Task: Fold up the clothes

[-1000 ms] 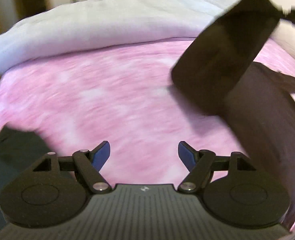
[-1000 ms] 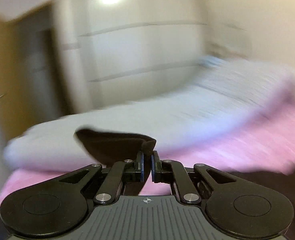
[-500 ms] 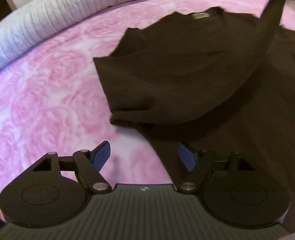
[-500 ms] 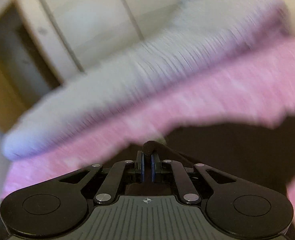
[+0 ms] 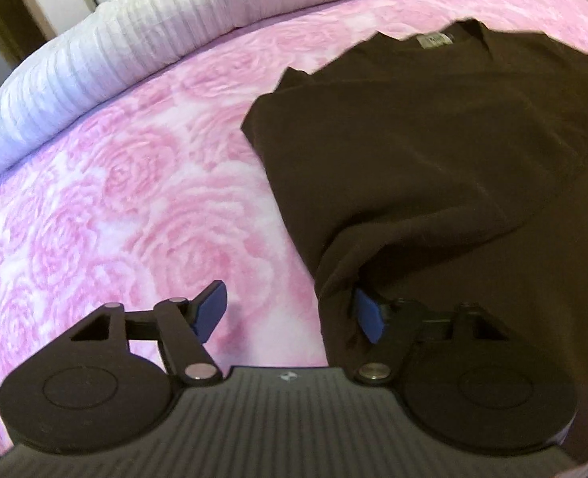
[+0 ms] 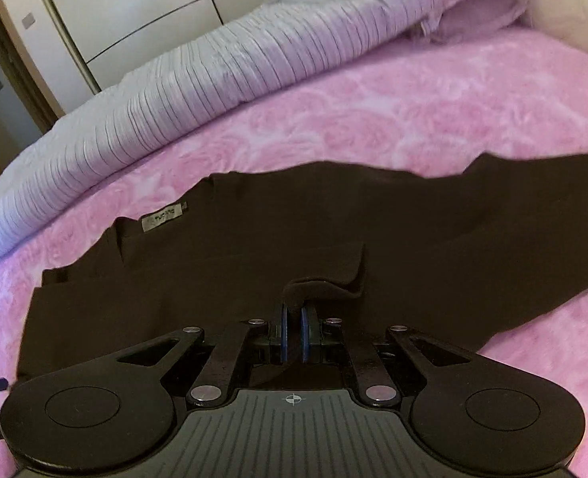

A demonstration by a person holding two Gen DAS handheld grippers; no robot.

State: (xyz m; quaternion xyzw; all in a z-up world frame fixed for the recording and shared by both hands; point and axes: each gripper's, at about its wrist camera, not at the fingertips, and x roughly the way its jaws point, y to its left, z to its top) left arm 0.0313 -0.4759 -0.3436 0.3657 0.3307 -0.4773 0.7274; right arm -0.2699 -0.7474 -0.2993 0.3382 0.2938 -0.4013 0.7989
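A dark brown T-shirt [image 5: 433, 151] is lying spread on a pink rose-patterned bedspread [image 5: 134, 199], its neck label [image 6: 163, 219] facing up near the collar. The left gripper [image 5: 290, 312] is hovering low over the shirt's near left edge with its jaws standing wide apart; its blue-padded right finger [image 5: 367, 316] is tucking under a raised fold of the brown cloth, while the other finger is sitting over bare bedspread and gripping nothing. The right gripper [image 6: 292, 336] is pinching a small ridge of the T-shirt [image 6: 333, 239] between its two blue pads, the jaws drawn nearly together on the fabric, which is bunching up just ahead of the fingertips. A rolled white ribbed duvet [image 6: 214, 79] is lying along the far edge of the bed, and white wardrobe doors [image 6: 126, 4] are standing behind it.
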